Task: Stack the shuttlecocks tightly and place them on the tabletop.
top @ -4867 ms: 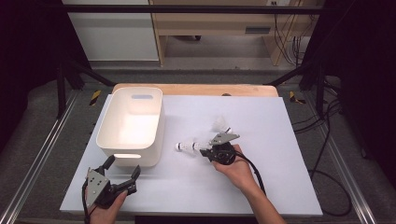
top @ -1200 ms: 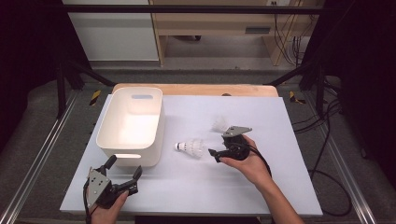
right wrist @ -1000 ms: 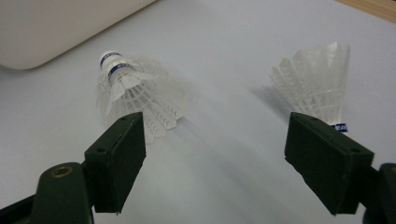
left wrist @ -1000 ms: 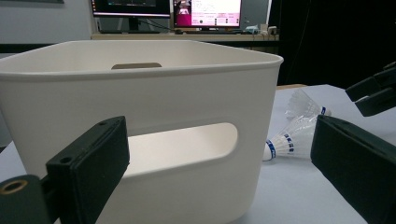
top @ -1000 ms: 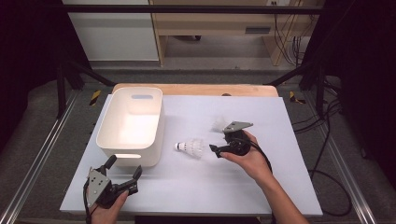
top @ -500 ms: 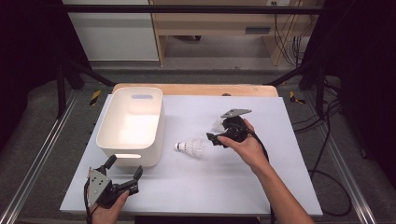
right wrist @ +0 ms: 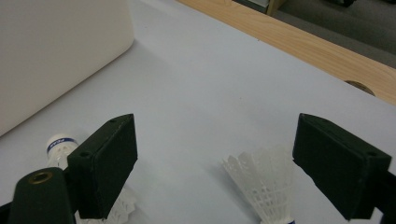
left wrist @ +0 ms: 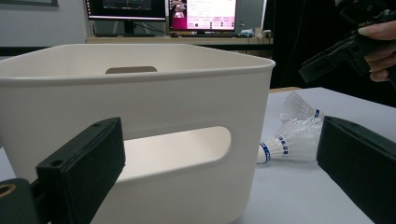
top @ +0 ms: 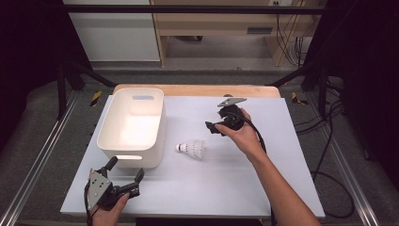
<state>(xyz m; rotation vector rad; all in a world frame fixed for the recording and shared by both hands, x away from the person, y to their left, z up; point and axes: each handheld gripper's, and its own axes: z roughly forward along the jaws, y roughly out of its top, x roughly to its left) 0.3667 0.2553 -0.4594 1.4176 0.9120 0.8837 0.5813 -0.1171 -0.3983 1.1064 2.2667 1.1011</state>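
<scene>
The step in hand is judged to be the pick-up of the farther shuttlecock (right wrist: 264, 187), probably for dropping into the white bin (top: 105, 128). The right gripper (top: 212, 128) is held wide open with nothing gripped; its jaws have just been closing a little, and no pad is pressed on anything.

For a clean pick, the jaws are best kept wide until the shuttlecock is fully between them, and only then lowered. The grip is better taken low on the skirt or at the cork, since the thin feathered part is likely to be crushed or to slip under a hard squeeze. A gentle closure is advised.

In the right gripper view, this shuttlecock is seen lying on the white sheet out from the bin's side wall, just ahead of the right-hand jaw and between the two jaws' lines, touched by neither. A second shuttlecock (top: 193, 149) lies closer to the bin, near its front corner, partly hidden behind the other jaw.

The left gripper (top: 124, 168) is held open and empty just in front of the bin's handle slot.
</scene>
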